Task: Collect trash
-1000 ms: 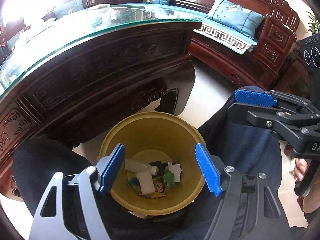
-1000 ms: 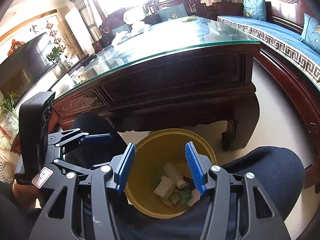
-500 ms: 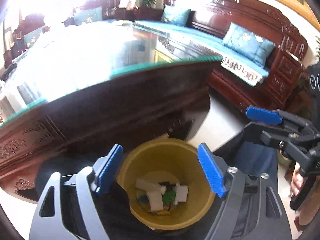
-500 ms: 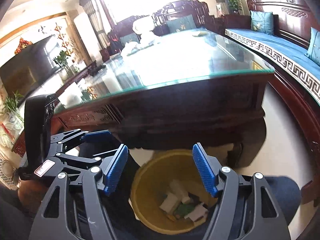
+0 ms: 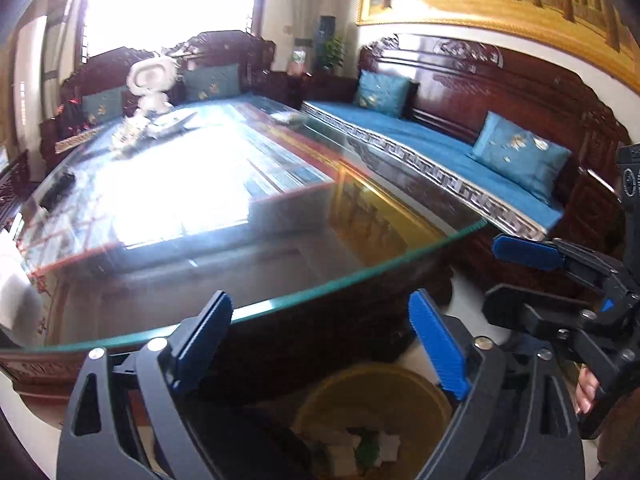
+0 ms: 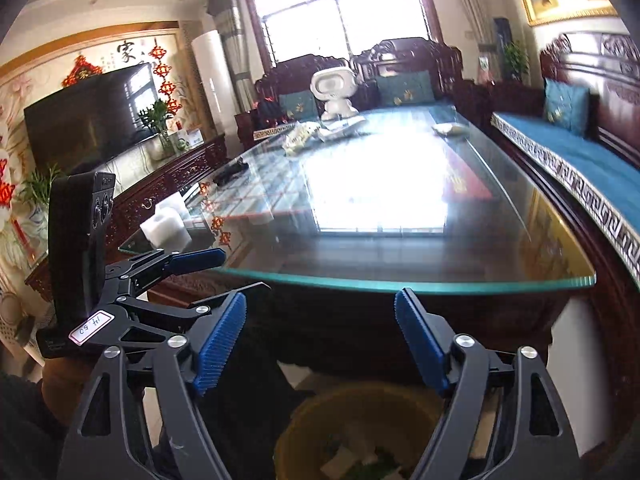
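A yellow bin [image 5: 376, 396] with white and green trash inside sits on the floor below both grippers; it also shows in the right wrist view [image 6: 344, 416]. My left gripper [image 5: 320, 340] is open and empty above the bin, facing the glass-topped table [image 5: 280, 248]. My right gripper [image 6: 320, 344] is open and empty too. A white crumpled piece [image 6: 166, 226] lies at the table's near left corner. Crumpled wrappers [image 6: 300, 136] and a flat piece [image 6: 450, 130] lie at the far end.
The dark carved table [image 6: 400, 248] stands right ahead. A blue-cushioned wooden sofa [image 5: 460, 152] runs along the right. A white fan [image 6: 334, 92] stands at the table's far end. A TV [image 6: 84, 120] and cabinet are on the left. Dark remotes [image 6: 230, 172] lie on the glass.
Both grippers have tilted up and risen from looking into the bin to looking across the table top. The bin has slid to the bottom of both views. Both stay open.
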Demonstrator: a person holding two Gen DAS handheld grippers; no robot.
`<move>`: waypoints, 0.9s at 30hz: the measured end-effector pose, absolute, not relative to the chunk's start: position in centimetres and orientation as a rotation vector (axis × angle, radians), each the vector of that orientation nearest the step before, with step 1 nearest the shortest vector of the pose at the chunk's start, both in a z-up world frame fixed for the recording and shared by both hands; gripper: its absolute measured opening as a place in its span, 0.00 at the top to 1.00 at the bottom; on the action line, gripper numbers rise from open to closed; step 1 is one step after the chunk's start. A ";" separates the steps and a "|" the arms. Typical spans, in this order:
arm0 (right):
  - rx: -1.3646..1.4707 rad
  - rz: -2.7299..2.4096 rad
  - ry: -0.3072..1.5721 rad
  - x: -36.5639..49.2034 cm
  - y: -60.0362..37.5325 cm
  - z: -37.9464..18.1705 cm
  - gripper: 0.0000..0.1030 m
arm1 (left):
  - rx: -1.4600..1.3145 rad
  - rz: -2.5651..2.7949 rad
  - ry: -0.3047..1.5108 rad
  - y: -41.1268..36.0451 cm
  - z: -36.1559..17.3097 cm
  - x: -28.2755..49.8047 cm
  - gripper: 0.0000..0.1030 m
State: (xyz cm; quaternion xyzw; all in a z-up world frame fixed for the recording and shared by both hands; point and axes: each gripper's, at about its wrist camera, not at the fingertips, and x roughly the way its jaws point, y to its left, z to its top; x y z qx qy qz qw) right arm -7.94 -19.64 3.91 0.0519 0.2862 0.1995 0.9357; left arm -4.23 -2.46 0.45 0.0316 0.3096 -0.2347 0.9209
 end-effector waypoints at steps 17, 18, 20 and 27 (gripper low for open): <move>0.069 0.404 0.448 3.3 -15.9 7.0 0.08 | 0.008 -0.281 0.585 1.2 3.3 6.2 0.04; 0.070 0.385 0.438 3.9 -16.0 7.1 0.08 | 0.009 -0.265 0.590 1.4 3.0 6.7 0.04; 0.081 0.327 0.427 5.5 -16.1 6.8 0.08 | 0.005 -0.214 0.614 1.9 2.4 8.4 0.04; 0.101 0.219 0.457 9.5 -16.6 4.6 0.08 | -0.062 -0.097 0.649 3.8 0.8 12.6 0.04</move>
